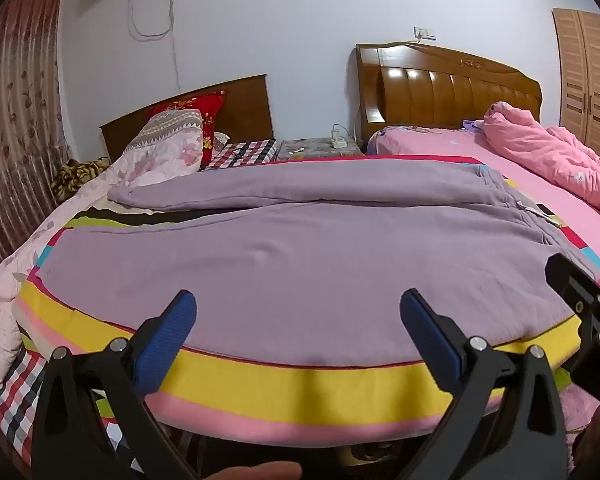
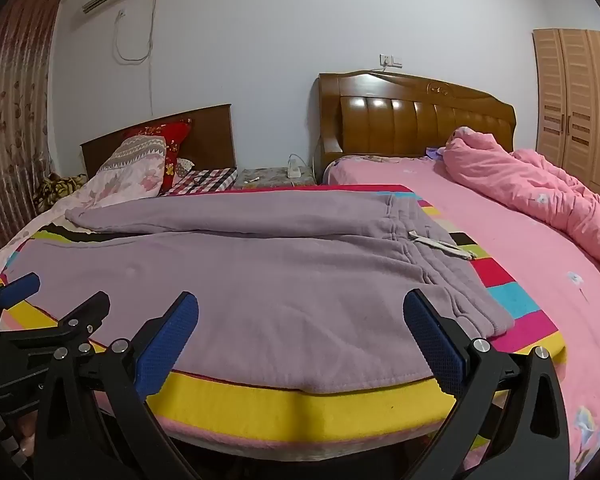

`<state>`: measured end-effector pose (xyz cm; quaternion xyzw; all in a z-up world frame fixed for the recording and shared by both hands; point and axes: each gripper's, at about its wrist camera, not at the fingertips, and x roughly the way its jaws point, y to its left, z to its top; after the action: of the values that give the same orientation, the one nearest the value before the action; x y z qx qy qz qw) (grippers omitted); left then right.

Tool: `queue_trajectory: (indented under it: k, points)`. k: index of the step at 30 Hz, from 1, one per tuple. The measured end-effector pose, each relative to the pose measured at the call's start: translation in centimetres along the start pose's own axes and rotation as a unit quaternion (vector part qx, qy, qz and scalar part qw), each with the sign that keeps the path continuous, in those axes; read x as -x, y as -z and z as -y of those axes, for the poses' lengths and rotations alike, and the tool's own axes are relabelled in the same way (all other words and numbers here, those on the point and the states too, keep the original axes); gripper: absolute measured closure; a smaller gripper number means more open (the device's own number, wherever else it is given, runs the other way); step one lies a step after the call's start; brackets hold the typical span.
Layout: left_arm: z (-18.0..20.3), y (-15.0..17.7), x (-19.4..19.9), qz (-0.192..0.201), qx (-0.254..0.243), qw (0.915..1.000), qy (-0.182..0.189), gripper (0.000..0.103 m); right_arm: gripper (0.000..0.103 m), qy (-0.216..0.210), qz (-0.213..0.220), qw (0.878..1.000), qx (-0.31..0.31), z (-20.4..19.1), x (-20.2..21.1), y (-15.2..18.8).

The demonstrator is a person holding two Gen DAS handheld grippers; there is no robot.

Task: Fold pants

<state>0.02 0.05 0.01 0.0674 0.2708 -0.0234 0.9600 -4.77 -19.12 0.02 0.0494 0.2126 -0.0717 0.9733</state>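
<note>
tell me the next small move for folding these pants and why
Probably ease both tongs forward and down to the near hem of the purple pants. The left tongs and right tongs stand wide open with nothing between them, short of the cloth. The pants lie flat on the striped blanket, both legs spread apart, waistband at right, no fold made.

We see a striped multicolour pad (image 1: 260, 384) as the work surface | purple pants (image 1: 300, 264) lie flat on it, waistband toward the pink bed (image 2: 500, 240).
</note>
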Motion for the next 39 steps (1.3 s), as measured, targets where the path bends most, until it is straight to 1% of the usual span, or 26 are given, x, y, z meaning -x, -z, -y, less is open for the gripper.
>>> queue_trajectory:
  k: [6, 7, 24, 25, 39]
  points:
    - [0.5, 0.0, 0.1, 0.000, -0.006, 1.0000, 0.003, 0.001, 0.004, -0.001, -0.001, 1.000, -0.001, 0.0, -0.1, 0.1]
    - [-0.3, -0.1, -0.2, -0.004, 0.002, 1.0000, 0.003, 0.001, 0.004, 0.000, -0.002, 1.000, 0.000, 0.0, -0.1, 0.1]
    - [-0.3, 0.2, 0.0, -0.005, 0.004, 1.0000, 0.002, 0.001, 0.004, -0.001, -0.005, 1.000, -0.002, -0.4, -0.5, 0.5]
    - [-0.3, 0.2, 0.0, -0.005, 0.004, 1.0000, 0.002, 0.001, 0.004, -0.002, -0.006, 1.000, -0.002, 0.1, -0.9, 0.8]
    - [-0.3, 0.2, 0.0, -0.006, 0.005, 1.0000, 0.003, 0.001, 0.004, -0.003, -0.015, 1.000, -0.005, 0.5, -0.9, 1.0]
